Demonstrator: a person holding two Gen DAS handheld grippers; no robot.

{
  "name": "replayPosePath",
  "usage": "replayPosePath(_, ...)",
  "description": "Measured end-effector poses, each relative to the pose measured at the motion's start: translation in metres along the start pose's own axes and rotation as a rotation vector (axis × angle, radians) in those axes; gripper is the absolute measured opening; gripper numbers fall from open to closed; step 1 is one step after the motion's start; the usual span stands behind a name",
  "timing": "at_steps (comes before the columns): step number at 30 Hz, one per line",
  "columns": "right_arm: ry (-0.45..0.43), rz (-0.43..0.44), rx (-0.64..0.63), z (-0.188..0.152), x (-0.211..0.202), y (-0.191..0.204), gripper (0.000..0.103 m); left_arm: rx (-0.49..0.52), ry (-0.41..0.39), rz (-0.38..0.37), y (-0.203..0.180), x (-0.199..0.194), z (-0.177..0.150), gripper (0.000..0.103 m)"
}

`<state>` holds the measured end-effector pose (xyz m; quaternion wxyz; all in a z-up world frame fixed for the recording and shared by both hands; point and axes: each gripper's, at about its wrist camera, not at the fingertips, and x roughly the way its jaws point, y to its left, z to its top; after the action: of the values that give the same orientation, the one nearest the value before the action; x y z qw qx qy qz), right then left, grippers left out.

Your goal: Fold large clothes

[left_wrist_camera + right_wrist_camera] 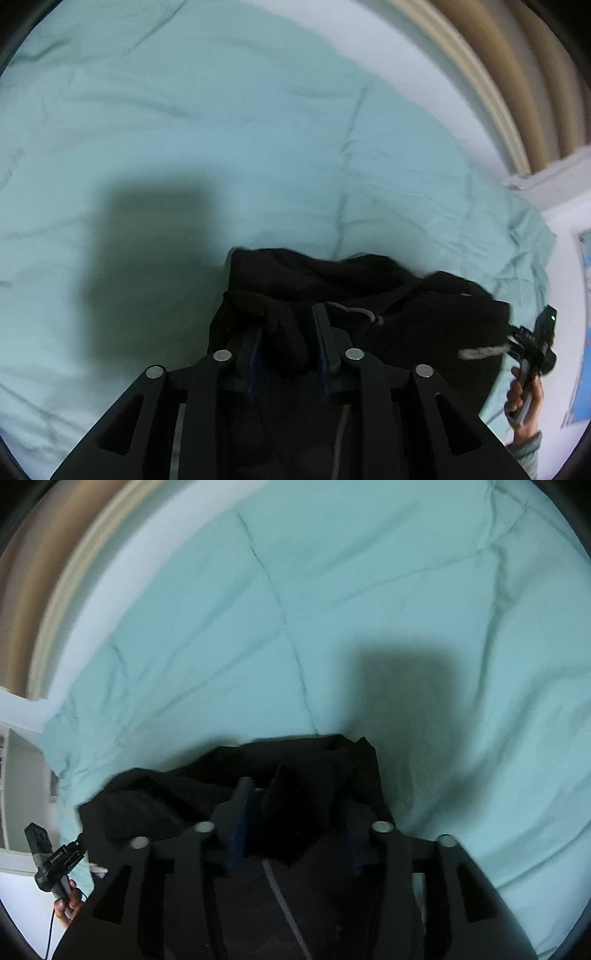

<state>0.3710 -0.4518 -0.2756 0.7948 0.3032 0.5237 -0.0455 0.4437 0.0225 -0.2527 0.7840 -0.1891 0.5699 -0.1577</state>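
Observation:
A black garment with a grey drawstring (354, 310) hangs bunched above a pale green bed cover (184, 129). My left gripper (288, 332) is shut on a fold of the black garment (332, 277), which fills the gap between the fingers. My right gripper (295, 812) is shut on another part of the same black garment (166, 805), lifted off the bed cover (369, 590). The right gripper also shows in the left wrist view (532, 343), and the left gripper shows in the right wrist view (51, 860), each held by a hand.
A beige curved bed frame (517, 92) runs along the far right edge of the left wrist view and along the left edge of the right wrist view (33, 602). A white wall or ledge (554, 177) lies beyond it. Garment shadows fall on the cover (147, 251).

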Motion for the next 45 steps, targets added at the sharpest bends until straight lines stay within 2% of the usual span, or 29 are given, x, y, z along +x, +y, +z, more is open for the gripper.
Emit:
replayPosePath(1, -0.016, 0.007, -0.009, -0.003, -0.011, 0.003, 0.059, 0.017, -0.012, -0.025, -0.002, -0.018, -0.003, 0.041)
replayPosePath(2, -0.031, 0.012, -0.024, -0.006, -0.023, 0.006, 0.064, 0.024, -0.021, -0.035, -0.004, -0.029, -0.004, 0.058)
replayPosePath(4, -0.051, 0.026, -0.051, -0.014, -0.044, 0.010, 0.069, 0.035, -0.063, -0.078, -0.002, -0.063, -0.011, 0.073)
replayPosePath(7, -0.048, 0.030, -0.075, -0.023, -0.062, 0.015, 0.082, 0.013, -0.103, -0.131, 0.002, -0.091, -0.015, 0.075)
replayPosePath(9, -0.059, 0.004, -0.112, -0.029, -0.066, 0.019, 0.088, 0.012, -0.117, -0.129, 0.008, -0.096, -0.017, 0.077)
replayPosePath(12, -0.072, -0.075, -0.164, -0.030, -0.054, 0.022, 0.089, -0.005, -0.082, -0.097, 0.013, -0.070, -0.011, 0.077)
replayPosePath(14, -0.089, -0.063, -0.172, -0.027, -0.047, 0.016, 0.089, -0.013, -0.052, -0.086, 0.013, -0.042, -0.008, 0.077)
replayPosePath(18, -0.109, -0.071, -0.218, -0.011, -0.024, 0.001, 0.089, 0.042, -0.032, 0.032, 0.013, 0.000, -0.002, 0.077)
replayPosePath(19, -0.107, -0.079, -0.237, -0.007, -0.015, 0.001, 0.089, 0.052, -0.026, 0.036, 0.014, 0.006, -0.001, 0.077)
replayPosePath(21, -0.090, -0.065, -0.261, 0.001, 0.000, 0.000, 0.089, 0.056, -0.008, 0.017, 0.015, 0.017, 0.003, 0.077)
replayPosePath(27, -0.028, -0.007, -0.324, 0.017, 0.039, -0.007, 0.089, 0.020, 0.051, -0.131, 0.024, 0.045, 0.020, 0.077)
replayPosePath(28, -0.017, 0.017, -0.328, 0.019, 0.043, -0.007, 0.084, 0.007, 0.054, -0.158, 0.024, 0.049, 0.022, 0.078)
replayPosePath(29, -0.015, 0.036, -0.330, 0.019, 0.045, -0.007, 0.065, 0.000, 0.034, -0.158, 0.022, 0.050, 0.023, 0.075)
replayPosePath(30, -0.016, 0.061, -0.338, 0.018, 0.045, -0.004, 0.057, 0.013, 0.005, -0.153, 0.017, 0.046, 0.023, 0.070)
replayPosePath(32, -0.047, 0.061, -0.362, 0.012, 0.038, 0.002, 0.036, 0.042, -0.033, -0.095, 0.009, 0.040, 0.021, 0.043)
replayPosePath(33, -0.076, 0.032, -0.389, 0.007, 0.031, 0.007, 0.033, 0.048, -0.045, -0.074, 0.007, 0.037, 0.019, 0.035)
replayPosePath(34, -0.099, 0.011, -0.412, 0.002, 0.024, 0.011, 0.026, 0.048, -0.070, -0.058, 0.006, 0.029, 0.014, 0.028)
replayPosePath(37, -0.176, -0.062, -0.452, -0.007, -0.002, 0.021, 0.022, 0.020, -0.132, -0.096, 0.007, 0.000, 0.008, 0.017)
replayPosePath(40, -0.253, -0.110, -0.494, -0.007, -0.031, 0.036, 0.020, 0.033, -0.220, -0.147, -0.009, -0.039, 0.014, 0.016)
replayPosePath(42, -0.303, -0.152, -0.530, -0.005, -0.045, 0.052, 0.019, 0.066, -0.280, -0.143, -0.024, -0.059, 0.023, 0.016)
replayPosePath(45, -0.351, -0.224, -0.545, 0.008, -0.043, 0.070, 0.019, 0.071, -0.308, -0.098, -0.033, -0.057, 0.044, 0.016)
